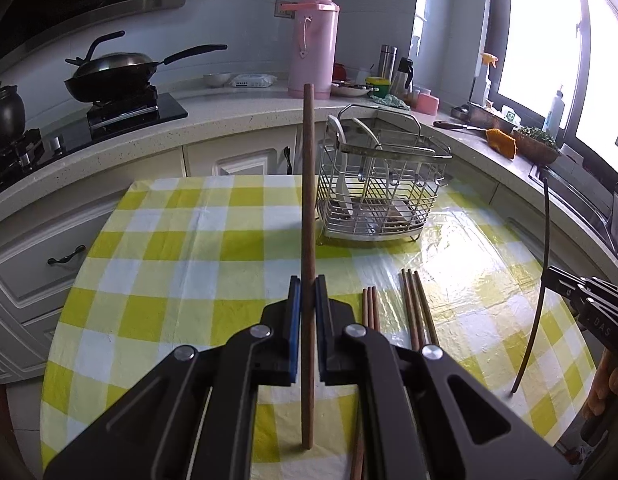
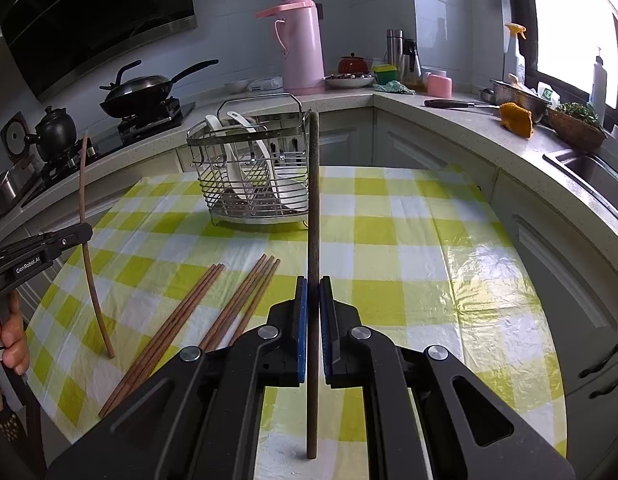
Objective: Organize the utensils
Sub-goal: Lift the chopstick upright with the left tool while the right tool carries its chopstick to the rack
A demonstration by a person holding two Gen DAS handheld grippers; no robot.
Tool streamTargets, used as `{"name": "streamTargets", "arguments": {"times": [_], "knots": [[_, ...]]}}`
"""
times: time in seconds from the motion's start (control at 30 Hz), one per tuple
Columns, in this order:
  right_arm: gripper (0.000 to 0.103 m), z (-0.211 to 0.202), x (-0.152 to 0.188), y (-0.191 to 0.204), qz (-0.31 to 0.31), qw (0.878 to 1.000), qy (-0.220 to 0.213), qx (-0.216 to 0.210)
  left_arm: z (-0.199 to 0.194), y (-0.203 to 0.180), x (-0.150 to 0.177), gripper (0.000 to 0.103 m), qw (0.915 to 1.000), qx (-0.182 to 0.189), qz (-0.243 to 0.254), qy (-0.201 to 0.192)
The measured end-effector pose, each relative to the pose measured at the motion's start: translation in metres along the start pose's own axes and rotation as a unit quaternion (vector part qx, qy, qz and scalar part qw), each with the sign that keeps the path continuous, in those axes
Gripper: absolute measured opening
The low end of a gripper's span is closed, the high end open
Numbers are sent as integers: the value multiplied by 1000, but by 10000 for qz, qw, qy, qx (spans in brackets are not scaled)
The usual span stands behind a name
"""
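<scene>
Facing sink, right view only

chopsticks on cloth: 7 | held chopsticks: 2 | wire basket: 1 | white spoons: 2

We list a glossy, crinkled plastic-coated tablecloth in yellow check; matt brown wooden chopsticks; a shiny metal wire caddy with smooth white glazed-looking spoons; a smooth pink plastic flask; a speckled stone-like counter; and matt black grippers with blue pads.
</scene>
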State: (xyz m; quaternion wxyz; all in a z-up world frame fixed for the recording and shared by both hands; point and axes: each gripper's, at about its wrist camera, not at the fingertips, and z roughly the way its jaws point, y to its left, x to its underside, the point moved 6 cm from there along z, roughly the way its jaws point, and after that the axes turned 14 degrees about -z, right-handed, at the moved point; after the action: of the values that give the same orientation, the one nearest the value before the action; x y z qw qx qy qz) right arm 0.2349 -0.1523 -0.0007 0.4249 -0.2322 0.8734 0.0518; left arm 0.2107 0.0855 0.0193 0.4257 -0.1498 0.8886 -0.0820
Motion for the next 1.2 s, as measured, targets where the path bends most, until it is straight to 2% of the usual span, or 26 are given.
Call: {"name": "streamTargets", "arguments": {"times": [0.33, 1.2], "knots": [[8, -9, -5, 0, -2, 9999, -115, 40, -15, -4, -4, 7, 9999, 63, -3, -154], [8, -17, -8, 0, 6, 9997, -223, 97, -17, -3, -3, 7, 9998, 83, 3, -153]]}}
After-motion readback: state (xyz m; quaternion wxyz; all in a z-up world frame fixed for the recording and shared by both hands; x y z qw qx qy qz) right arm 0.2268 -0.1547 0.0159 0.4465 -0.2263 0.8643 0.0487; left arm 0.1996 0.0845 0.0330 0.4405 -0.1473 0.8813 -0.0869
